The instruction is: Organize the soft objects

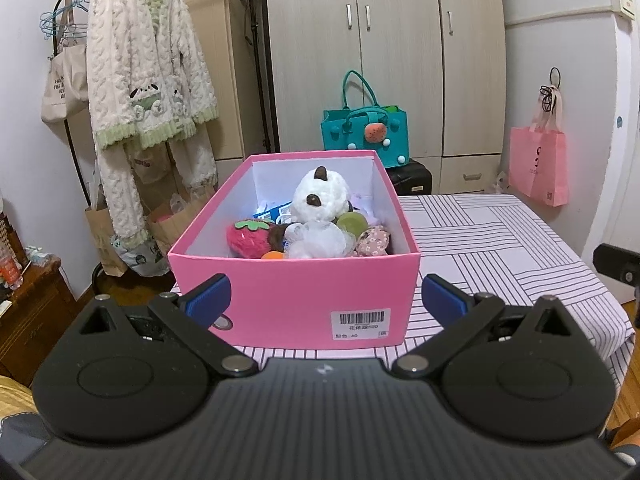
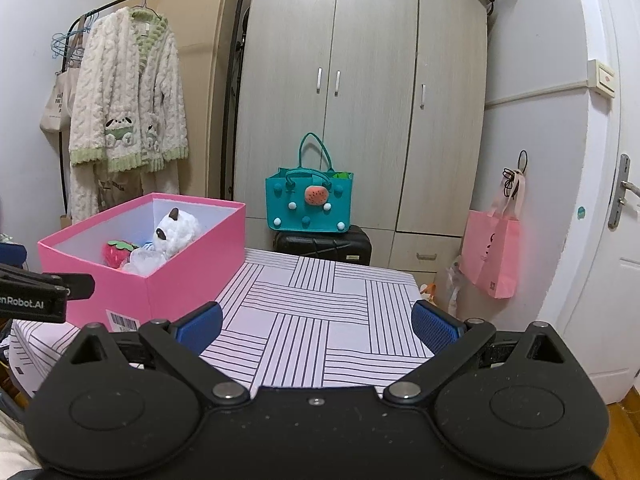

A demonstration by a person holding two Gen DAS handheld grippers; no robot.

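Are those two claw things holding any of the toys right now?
No. The left gripper and right gripper both have their jaws open and empty; the toys sit in the pink box.

- pink box (image 1: pixel 304 296) right ahead of the left gripper (image 1: pixel 326 300): smooth matt cardboard, white paper inside
- toys in it are fuzzy plush: white bear (image 1: pixel 320 200), red strawberry (image 1: pixel 248 238)
- tablecloth (image 2: pixel 320 320) under the right gripper (image 2: pixel 316 326): flat striped cloth
- gripper pads (image 2: pixel 434 326): blue, dimpled; arms matt black plastic
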